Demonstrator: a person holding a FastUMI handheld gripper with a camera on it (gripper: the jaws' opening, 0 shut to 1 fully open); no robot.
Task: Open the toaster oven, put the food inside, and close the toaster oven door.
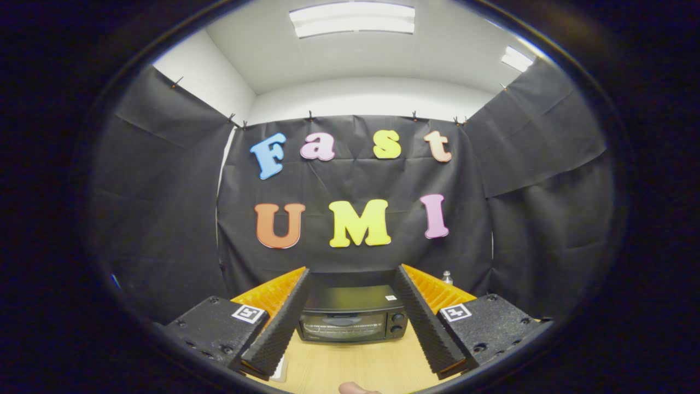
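The gripper (pixel 350 284) is held wide apart, empty; the toaster oven (pixel 353 316) is seen shut beyond the fingers.

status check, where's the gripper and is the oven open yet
Hand-held gripper open, fingers spread, nothing held. Black toaster oven beyond the fingers on the light wooden table, glass door shut. Path to it looks clear.

Fingers (pixel 353 295) spread wide; bare table (pixel 350 364) between them; closed toaster oven (pixel 353 320) blocks beyond.
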